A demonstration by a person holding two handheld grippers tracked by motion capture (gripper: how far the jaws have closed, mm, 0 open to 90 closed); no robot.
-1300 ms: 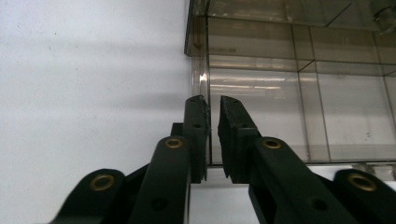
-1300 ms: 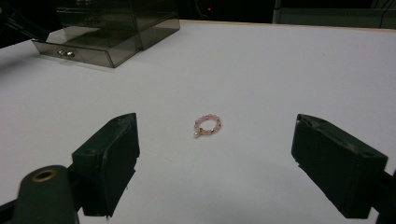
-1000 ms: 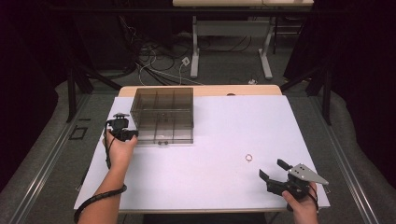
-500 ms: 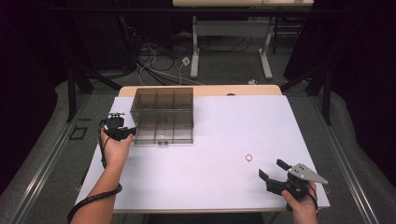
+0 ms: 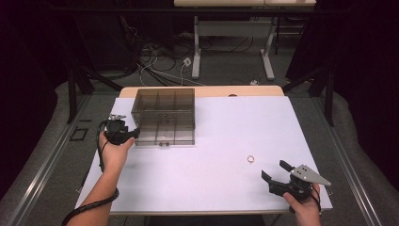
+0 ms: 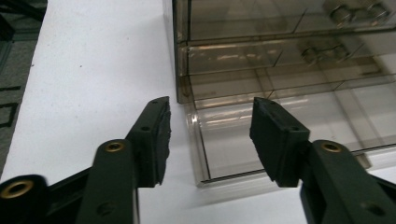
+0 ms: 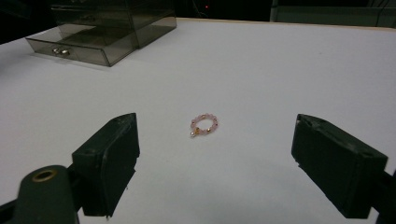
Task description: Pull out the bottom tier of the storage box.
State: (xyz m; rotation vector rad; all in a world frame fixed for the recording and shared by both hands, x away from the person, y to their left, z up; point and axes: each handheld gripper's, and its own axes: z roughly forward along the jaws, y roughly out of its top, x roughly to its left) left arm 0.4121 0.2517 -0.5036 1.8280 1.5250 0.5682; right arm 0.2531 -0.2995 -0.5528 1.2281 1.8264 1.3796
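Left tongs (image 6: 210, 135) just opening beside drawer box (image 5: 164, 115); right tongs (image 7: 215, 163) spread toward bead ring (image 7: 204, 125)

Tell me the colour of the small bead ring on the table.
Pale pink beads with gold bits: bead ring, clearest in the right gripper view.

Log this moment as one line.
left gripper: jaws just opening, astride drawer corner | right gripper: open, facing bead ring

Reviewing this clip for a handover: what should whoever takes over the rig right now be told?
Left gripper: jaws have just been opening, astride the corner of the pulled-out bottom drawer, not pressing on it.
Right gripper: open, nothing between the jaws, aimed at the pink bead ring.
Smoky clear drawer box: at the table's far left.
Done: drawer slid partly out.
Left: probably pick up the ring, put it in the drawer and close it.
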